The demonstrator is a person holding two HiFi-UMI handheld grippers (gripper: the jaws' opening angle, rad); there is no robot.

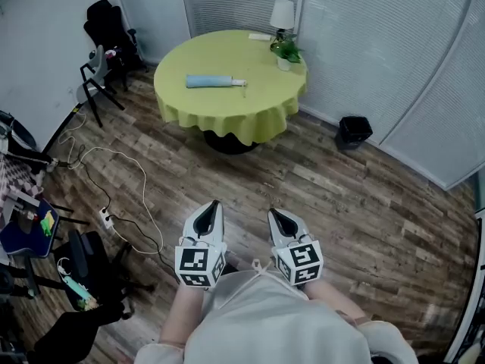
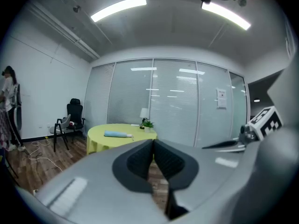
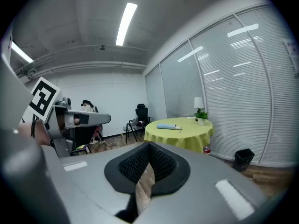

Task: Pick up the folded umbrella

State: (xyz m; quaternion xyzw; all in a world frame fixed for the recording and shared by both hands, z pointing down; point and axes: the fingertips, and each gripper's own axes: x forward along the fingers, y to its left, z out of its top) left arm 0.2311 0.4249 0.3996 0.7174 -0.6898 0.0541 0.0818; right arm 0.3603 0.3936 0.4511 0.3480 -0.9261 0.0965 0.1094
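Observation:
A light blue folded umbrella (image 1: 215, 81) lies on the round table with the yellow-green cloth (image 1: 189, 103) across the room; it also shows small in the left gripper view (image 2: 117, 134) and in the right gripper view (image 3: 168, 126). My left gripper (image 1: 214, 202) and right gripper (image 1: 271, 212) hang side by side close to my body, far short of the table, both pointing toward it. Each has its jaws shut with the tips touching and nothing between them.
A white lamp (image 1: 282, 14) and a potted plant (image 1: 286, 51) stand at the table's far edge. Black chairs (image 1: 102, 70) sit at the left wall, a black bin (image 1: 354, 130) right of the table. Cables and a power strip (image 1: 106, 218) cross the wood floor at left.

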